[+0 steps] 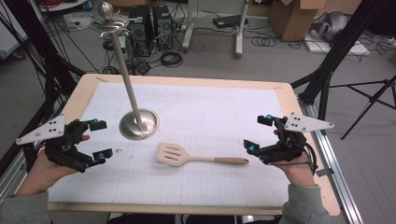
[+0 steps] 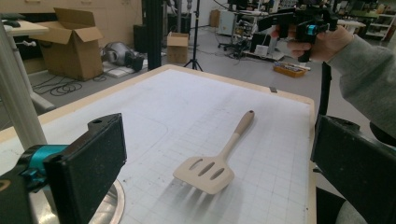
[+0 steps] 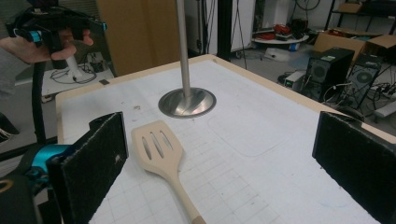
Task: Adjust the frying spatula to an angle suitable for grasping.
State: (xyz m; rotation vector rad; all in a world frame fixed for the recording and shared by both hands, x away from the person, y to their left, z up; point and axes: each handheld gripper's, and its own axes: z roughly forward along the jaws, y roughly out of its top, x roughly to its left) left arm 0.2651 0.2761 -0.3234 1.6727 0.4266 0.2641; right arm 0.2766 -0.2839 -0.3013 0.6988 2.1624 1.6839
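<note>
A beige slotted spatula (image 1: 196, 157) lies flat on the white gridded mat (image 1: 210, 107), blade to the left and handle to the right. It also appears in the left gripper view (image 2: 217, 158) and the right gripper view (image 3: 161, 156). My left gripper (image 1: 100, 140) hovers at the table's left side, open and empty, well left of the blade. My right gripper (image 1: 259, 134) is held at the right, open and empty, just beyond the handle's end. A steel stand (image 1: 138, 122) with a round base and tall pole rises behind the blade.
The stand's pole (image 1: 120, 60) leans toward the back left and carries a dish with a ball on top. The wooden table's edge (image 1: 289, 100) frames the mat. Boxes, computer towers, cables and tripod legs crowd the floor beyond the table.
</note>
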